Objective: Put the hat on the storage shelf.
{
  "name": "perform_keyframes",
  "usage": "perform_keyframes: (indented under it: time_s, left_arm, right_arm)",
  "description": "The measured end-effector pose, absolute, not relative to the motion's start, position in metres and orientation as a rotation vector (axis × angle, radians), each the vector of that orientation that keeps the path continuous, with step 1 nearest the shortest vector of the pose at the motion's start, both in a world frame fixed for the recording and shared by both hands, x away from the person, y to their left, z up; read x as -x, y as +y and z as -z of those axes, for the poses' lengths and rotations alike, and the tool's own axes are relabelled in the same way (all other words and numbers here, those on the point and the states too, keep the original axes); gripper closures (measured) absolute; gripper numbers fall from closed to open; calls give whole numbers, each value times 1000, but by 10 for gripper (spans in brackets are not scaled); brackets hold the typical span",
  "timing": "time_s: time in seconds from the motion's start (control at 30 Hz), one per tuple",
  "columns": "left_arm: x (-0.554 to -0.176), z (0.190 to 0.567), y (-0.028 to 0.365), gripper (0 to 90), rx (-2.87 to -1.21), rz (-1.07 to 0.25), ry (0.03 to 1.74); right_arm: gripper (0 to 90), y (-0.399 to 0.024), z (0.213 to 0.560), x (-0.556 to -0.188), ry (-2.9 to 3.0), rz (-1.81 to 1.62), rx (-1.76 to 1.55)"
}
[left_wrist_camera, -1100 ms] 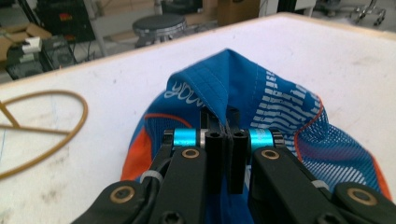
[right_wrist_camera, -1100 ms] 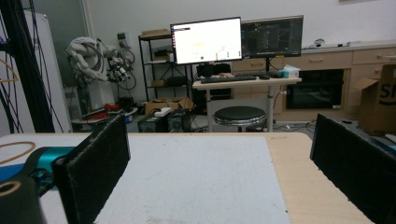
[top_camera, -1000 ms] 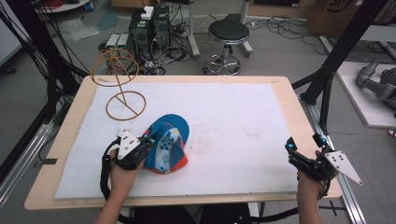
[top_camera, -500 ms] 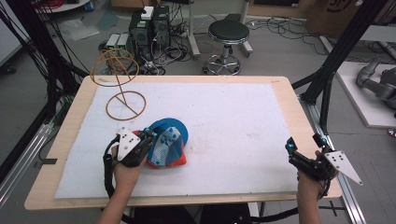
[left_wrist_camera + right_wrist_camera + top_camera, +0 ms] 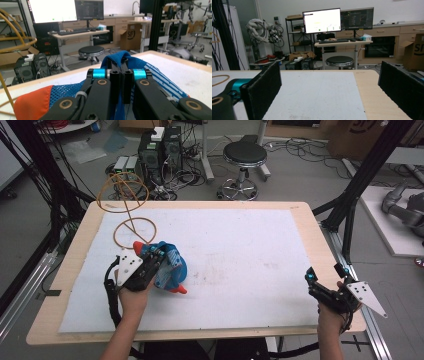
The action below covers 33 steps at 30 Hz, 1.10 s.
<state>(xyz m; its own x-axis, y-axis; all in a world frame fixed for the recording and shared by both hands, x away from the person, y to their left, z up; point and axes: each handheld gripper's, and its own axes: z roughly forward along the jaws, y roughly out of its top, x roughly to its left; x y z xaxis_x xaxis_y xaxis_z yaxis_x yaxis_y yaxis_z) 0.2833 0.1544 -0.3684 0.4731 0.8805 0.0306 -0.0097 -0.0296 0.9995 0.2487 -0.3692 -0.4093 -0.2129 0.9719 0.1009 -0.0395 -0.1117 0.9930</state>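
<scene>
Cap lifted off the mat, close to the wire stand

The left claw (image 5: pixel 161 259) is pinched tight on the blue and orange cap (image 5: pixel 172 270). A second ago the cap lay flat on the white mat (image 5: pixel 240 250). Now it is tipped up and nearer the wire stand (image 5: pixel 131 220) at the back left, so I think the cap goes on the stand next. The right claw (image 5: pixel 314 281) is wide open, holds nothing, and rests by the right edge of the table (image 5: pixel 305 215).

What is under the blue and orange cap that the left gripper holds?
Under the cap only the white mat shows. The cap's inside and the spot straight below it are covered by the cap and the left gripper.
</scene>
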Motion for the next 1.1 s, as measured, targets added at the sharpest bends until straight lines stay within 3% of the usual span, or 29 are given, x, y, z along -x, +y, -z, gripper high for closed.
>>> perform_keyframes:
  time_s: [1.1]
  left_arm:
    - [-311, 278, 145, 890, -1290, -949, 770]
  right_arm:
    - [46, -366, 410, -252, 1287, -1469, -1127]
